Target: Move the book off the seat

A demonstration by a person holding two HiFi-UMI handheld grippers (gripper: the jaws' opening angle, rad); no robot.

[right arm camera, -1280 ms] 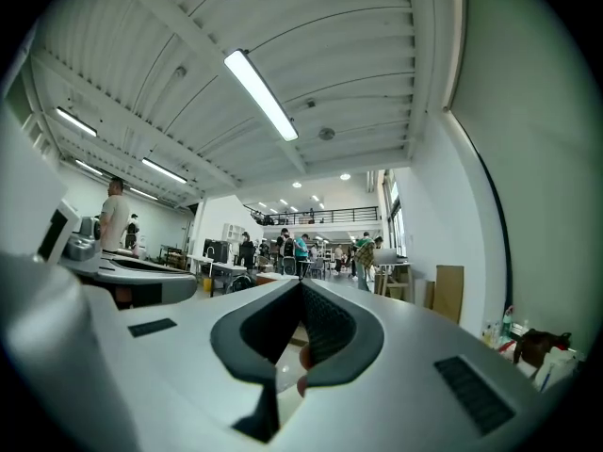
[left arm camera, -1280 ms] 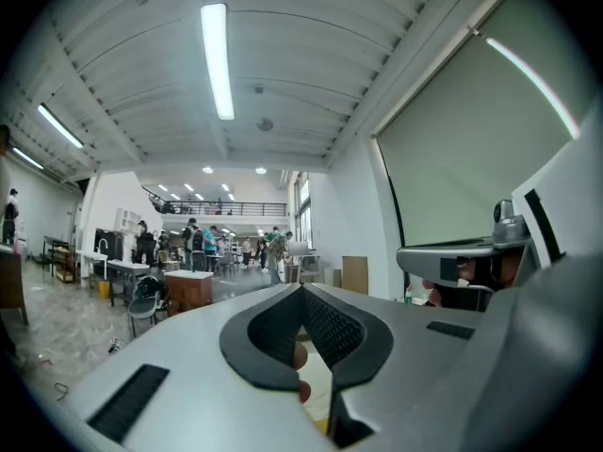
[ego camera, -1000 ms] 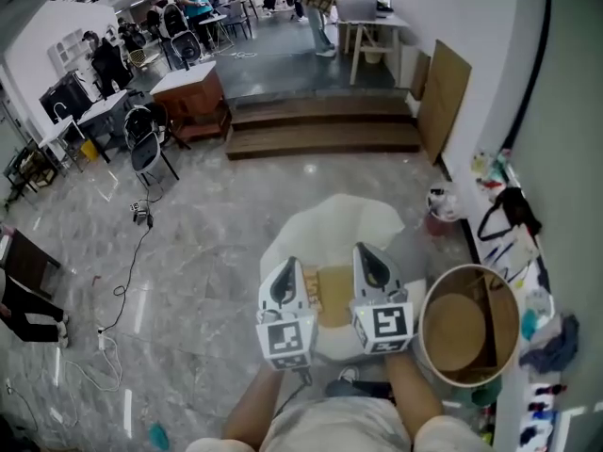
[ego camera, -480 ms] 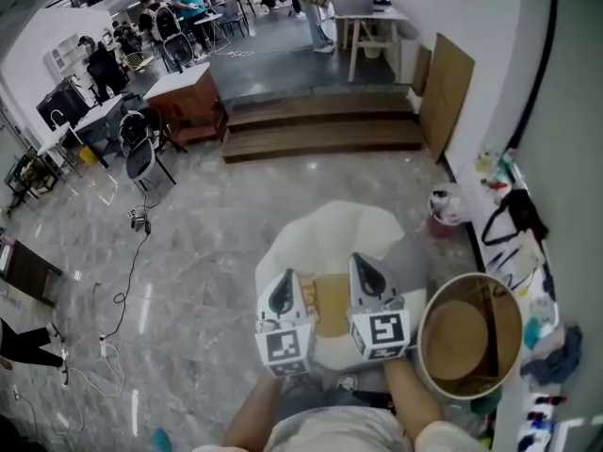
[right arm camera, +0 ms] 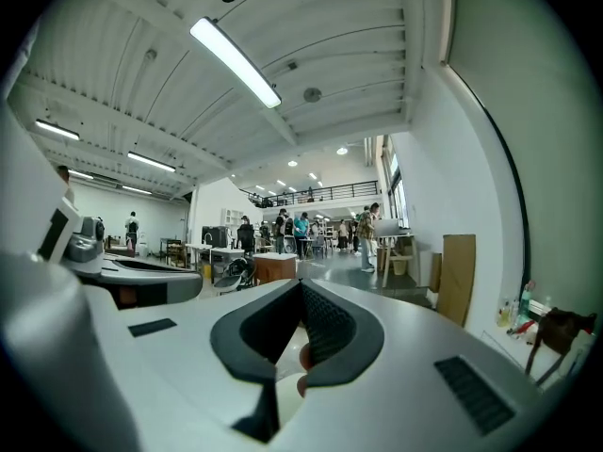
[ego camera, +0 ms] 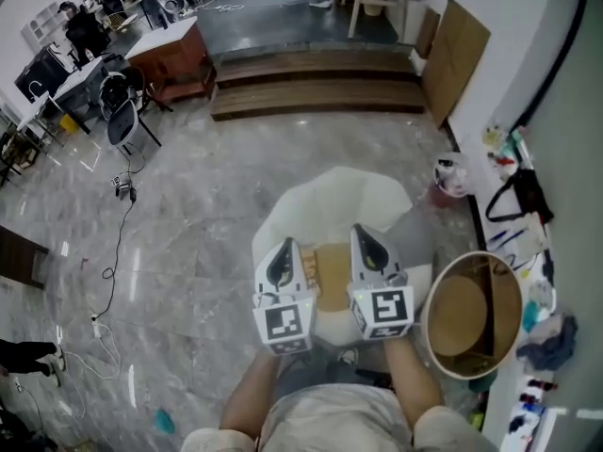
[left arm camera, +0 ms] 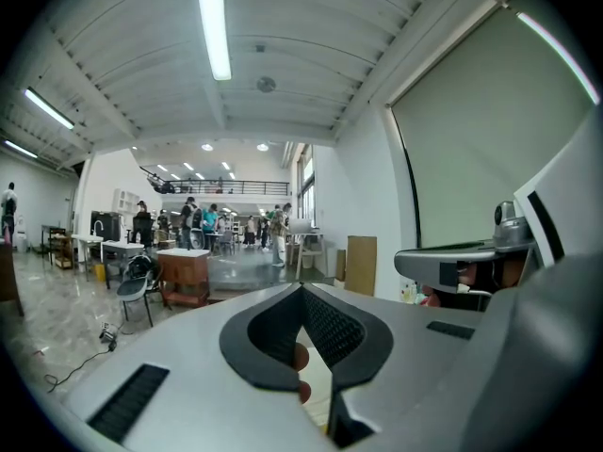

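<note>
Both forearms reach forward side by side. The left gripper (ego camera: 285, 250) and right gripper (ego camera: 364, 235) are nearly level, jaws pressed together on nothing, flanking the brown book (ego camera: 332, 281) lying on the white seat (ego camera: 339, 196). Compared with a second ago, the seat sits nearer beneath them.

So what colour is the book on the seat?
The book is tan; head view shows it best.

seat (ego camera: 325, 201): cream-white, plain
book (ego camera: 332, 279): tan-brown cover
left gripper (ego camera: 286, 249): pale grey shell, black ribbed pads, black-and-white square marker
right gripper (ego camera: 362, 235): same grey and black, black-and-white marker
round tub (ego camera: 457, 323), at 4 o'clock of the seat: tan inside
floor (ego camera: 188, 243): grey, marbled, glossy
steps (ego camera: 311, 111), at 12 o'clock: dark brown
</note>
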